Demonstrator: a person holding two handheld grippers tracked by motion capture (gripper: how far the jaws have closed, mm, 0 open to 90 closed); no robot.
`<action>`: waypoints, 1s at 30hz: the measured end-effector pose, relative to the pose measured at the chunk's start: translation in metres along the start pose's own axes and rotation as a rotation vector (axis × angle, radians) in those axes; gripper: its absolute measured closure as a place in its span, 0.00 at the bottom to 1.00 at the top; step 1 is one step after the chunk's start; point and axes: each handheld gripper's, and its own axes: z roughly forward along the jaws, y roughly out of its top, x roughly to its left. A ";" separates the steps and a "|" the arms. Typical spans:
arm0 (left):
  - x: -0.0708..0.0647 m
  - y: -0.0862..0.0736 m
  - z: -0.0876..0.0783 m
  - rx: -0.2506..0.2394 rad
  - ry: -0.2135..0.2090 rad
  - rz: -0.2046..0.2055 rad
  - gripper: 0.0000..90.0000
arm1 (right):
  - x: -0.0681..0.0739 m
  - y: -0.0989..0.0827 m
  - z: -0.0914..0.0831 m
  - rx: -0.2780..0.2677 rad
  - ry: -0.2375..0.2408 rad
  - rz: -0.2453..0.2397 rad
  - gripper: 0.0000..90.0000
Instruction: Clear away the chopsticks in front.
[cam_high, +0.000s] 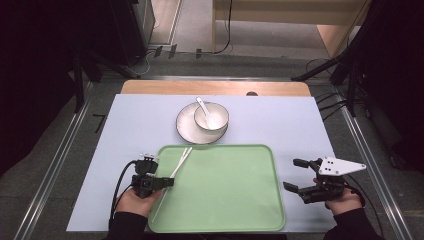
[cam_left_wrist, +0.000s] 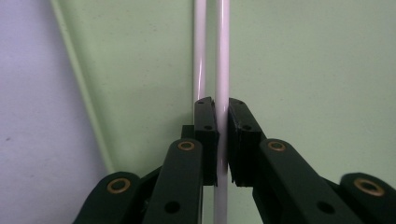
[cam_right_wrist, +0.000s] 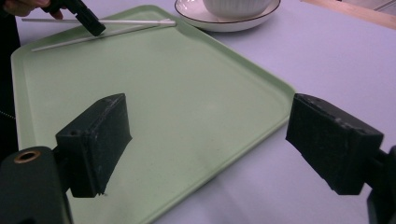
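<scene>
Your left gripper (cam_high: 167, 182) was clamped on one white chopstick (cam_left_wrist: 222, 70), its jaws pressed against the stick's sides over the left part of the green tray (cam_high: 235, 200). The second chopstick (cam_left_wrist: 199, 51) lay just beside the left jaw, outside the grip. Your right gripper (cam_high: 295, 175) hovered off the tray's right edge with its jaws spread wide and nothing between them, well apart from the left one. Beyond both grippers, past the tray's far rim, a white bowl (cam_high: 211, 115) holding a spoon (cam_high: 206, 111) sat on a plate (cam_high: 187, 125) on the pale table (cam_high: 280, 115).
</scene>
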 end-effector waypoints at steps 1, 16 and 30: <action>0.000 0.000 0.000 0.000 0.000 0.000 0.93 | 0.000 0.000 0.000 0.000 0.000 0.000 0.16; -0.005 0.000 0.005 0.028 -0.021 0.047 0.82 | 0.000 0.000 0.000 0.003 -0.003 -0.003 0.16; 0.003 0.007 -0.012 -0.059 -0.106 0.118 0.49 | 0.000 0.000 0.000 0.000 -0.001 -0.001 0.16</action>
